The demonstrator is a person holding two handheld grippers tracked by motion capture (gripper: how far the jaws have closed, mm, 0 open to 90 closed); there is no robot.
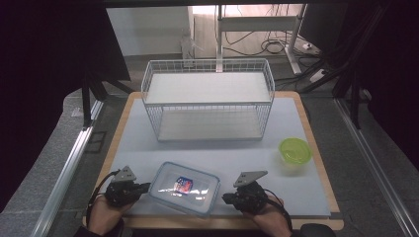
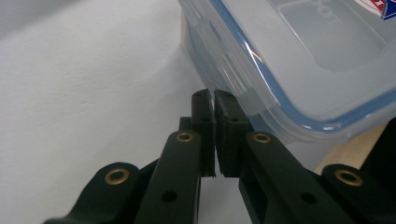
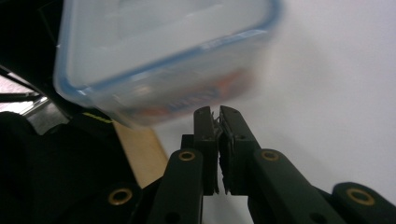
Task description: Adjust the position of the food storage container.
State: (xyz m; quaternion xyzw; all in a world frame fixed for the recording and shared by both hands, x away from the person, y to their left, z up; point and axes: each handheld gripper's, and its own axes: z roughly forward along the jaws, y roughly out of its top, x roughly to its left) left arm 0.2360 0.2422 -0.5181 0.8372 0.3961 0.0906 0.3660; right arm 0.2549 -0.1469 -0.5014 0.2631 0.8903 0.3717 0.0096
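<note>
Both grippers, left (image 1: 146, 186) and right (image 1: 226, 198), jaws pinched empty, flank lidded clear container (image 1: 185, 187) at lower centre of frame, seemingly braced to push or steady it.

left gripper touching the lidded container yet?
Cannot tell. In the left gripper view the shut fingers meet the container's side clasp in the image, but no contact or gap shows plainly.
</note>
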